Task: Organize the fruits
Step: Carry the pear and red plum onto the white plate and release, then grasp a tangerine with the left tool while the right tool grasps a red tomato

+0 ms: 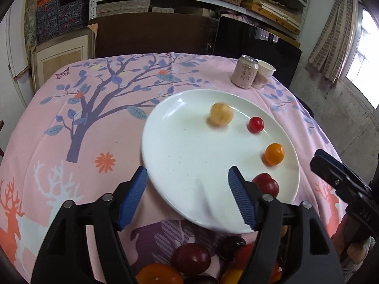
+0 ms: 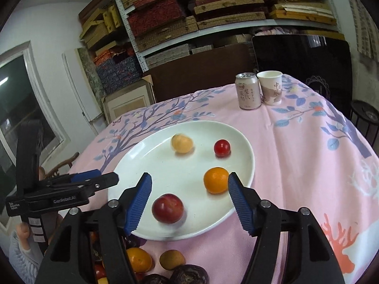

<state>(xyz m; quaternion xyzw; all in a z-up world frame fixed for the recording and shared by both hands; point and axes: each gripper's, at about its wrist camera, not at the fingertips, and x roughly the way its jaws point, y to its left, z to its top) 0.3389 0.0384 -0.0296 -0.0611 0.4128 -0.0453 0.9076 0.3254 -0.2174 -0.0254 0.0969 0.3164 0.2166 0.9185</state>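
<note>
1. A white plate (image 1: 189,156) lies on the surface (image 1: 113,123), which is covered with a pink cloth printed with a tree and deer; in the left wrist view the plate fills the centre and right of the frame.
2. Four fruits sit on the plate, all apart from one another: a pale yellow fruit (image 1: 220,114) near the middle top, blurred; a small red fruit (image 1: 256,124) to its right; an orange fruit (image 1: 274,153) near the right rim; and a dark red plum (image 1: 266,184) at the lower right.
3. The left tongs (image 1: 188,190) stand spread at the bottom centre of the left wrist view, over the plate's near rim, with nothing between the blue pads.
4. The right tongs (image 2: 189,196) stand spread at the bottom centre of the right wrist view. The plum lies on the plate between the two fingers, clear of both pads, and the orange fruit sits just beside the right-hand pad; I cannot tell whether they touch.
5. More fruit (image 2: 139,259) is heaped on the cloth below the plate, at the bottom edge of both views: orange, tan, red and dark purple pieces.
6. A pink can (image 2: 247,91) and a paper cup (image 2: 271,87) stand side by side in the upper right of the right wrist view, well apart from the plate.
</note>
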